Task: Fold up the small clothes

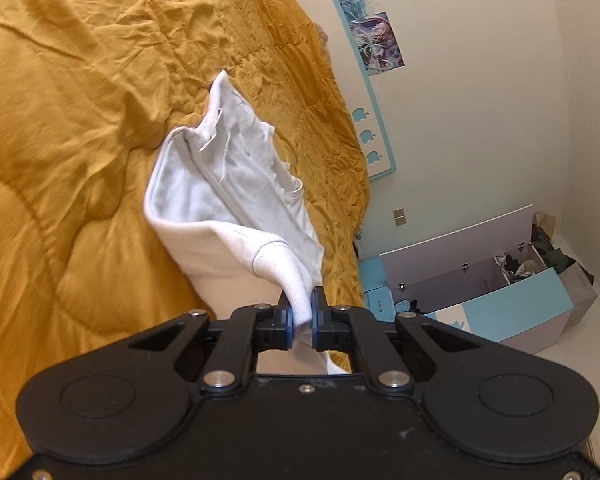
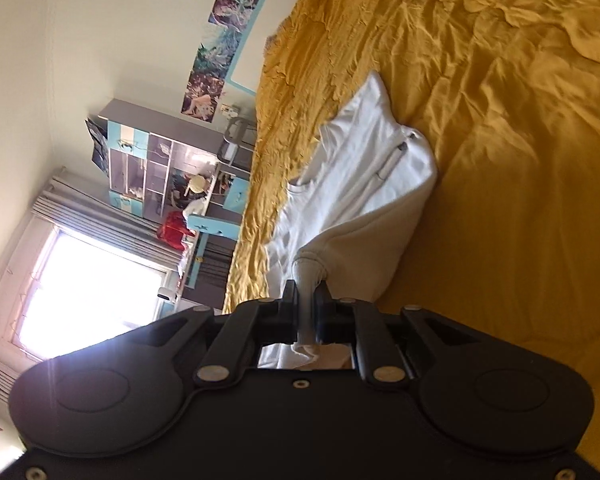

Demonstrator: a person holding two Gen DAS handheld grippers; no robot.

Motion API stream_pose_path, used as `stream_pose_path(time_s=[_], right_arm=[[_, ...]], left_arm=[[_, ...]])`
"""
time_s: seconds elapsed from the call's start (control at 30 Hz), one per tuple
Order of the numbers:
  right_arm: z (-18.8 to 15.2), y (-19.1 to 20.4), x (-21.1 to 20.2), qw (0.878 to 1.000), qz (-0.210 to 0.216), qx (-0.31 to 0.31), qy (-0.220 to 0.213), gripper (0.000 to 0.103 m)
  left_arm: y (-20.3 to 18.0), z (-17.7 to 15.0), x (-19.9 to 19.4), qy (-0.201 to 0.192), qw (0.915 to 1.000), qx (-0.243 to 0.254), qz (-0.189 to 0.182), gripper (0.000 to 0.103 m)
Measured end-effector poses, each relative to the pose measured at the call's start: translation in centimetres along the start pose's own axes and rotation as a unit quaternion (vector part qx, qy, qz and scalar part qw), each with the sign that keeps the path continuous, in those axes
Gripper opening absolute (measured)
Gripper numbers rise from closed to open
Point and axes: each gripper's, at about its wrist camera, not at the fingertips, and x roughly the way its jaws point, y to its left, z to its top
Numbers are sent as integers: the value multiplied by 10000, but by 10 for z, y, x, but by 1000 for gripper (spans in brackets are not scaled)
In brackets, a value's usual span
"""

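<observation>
On the rumpled mustard-yellow quilted bedspread (image 1: 80,128), the small white zip-front cotton garment (image 1: 228,184) is lying with its far end resting on the bed while its near ribbed edge is being pinched: the left claw (image 1: 302,312) is clamped on one near corner and the right claw (image 2: 306,304) is clamped on the other. To fold it well, both hands are probably best carrying the near edge up and over toward the far end together, keeping it taut and level so the zip line stays straight, the corners land square and no wrinkle gets trapped underneath.
</observation>
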Motion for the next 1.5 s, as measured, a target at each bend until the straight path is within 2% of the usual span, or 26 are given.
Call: stream_pose_path(time_s=[0.1, 0.27, 0.43, 0.6, 0.67, 0.7, 0.73, 0.77, 0.8, 0.83, 0.9, 1.0, 1.1, 1.17, 1.27, 1.37, 1.5], right_arm=[[27, 11, 21, 9998, 124, 30, -172, 9], [87, 20, 76, 9989, 97, 19, -450, 9], [148, 16, 149, 9979, -101, 22, -640, 9], [207, -4, 231, 9952, -505, 166, -822, 9], [222, -19, 258, 9911, -743, 380, -1035, 15], [226, -25, 266, 9861, -931, 489, -1289, 25], [227, -29, 269, 9815, -1086, 564, -1470, 41], [227, -32, 269, 9770, -1196, 639, -1644, 43], [223, -35, 266, 9760, -1133, 654, -1743, 43], [218, -37, 262, 9796, -948, 598, -1668, 43], [203, -35, 249, 9886, -685, 363, -1294, 43], [167, -26, 215, 9951, -527, -57, -830, 44], [130, -23, 178, 9945, -805, -248, -619, 47], [107, -28, 159, 9910, -1176, -231, -601, 51], [88, -43, 147, 9856, -1567, 20, -635, 51], [82, -63, 151, 9834, -1549, 680, -661, 51], [78, -80, 167, 9737, -1540, 1407, -912, 51]], left_arm=[[-5, 35, 27, -3, 9999, 5, -117, 5], [-9, 102, 85, -14, 9997, 194, -131, 5], [-6, 178, 167, 74, 9991, 398, -145, 5], [15, 245, 262, 156, 9984, 508, 212, 6], [33, 261, 288, 104, 9969, 411, 659, 13], [44, 268, 295, 32, 9948, 296, 978, 22], [54, 272, 296, -11, 9936, 166, 1119, 24], [63, 272, 290, -55, 9945, 9, 1048, 24], [70, 270, 279, -115, 9961, -140, 868, 30], [73, 267, 267, -163, 9973, -227, 683, 34], [77, 255, 228, -303, 9982, -221, 467, 38], [74, 221, 178, -268, 9978, -200, 575, 42], [78, 175, 144, -129, 9964, -580, 602, 44], [82, 146, 134, -19, 9944, -853, 616, 45], [86, 118, 131, -34, 9915, -961, 876, 45], [91, 104, 138, -180, 9871, -1183, 1061, 47], [97, 97, 145, -471, 9795, -1506, 1254, 51]])
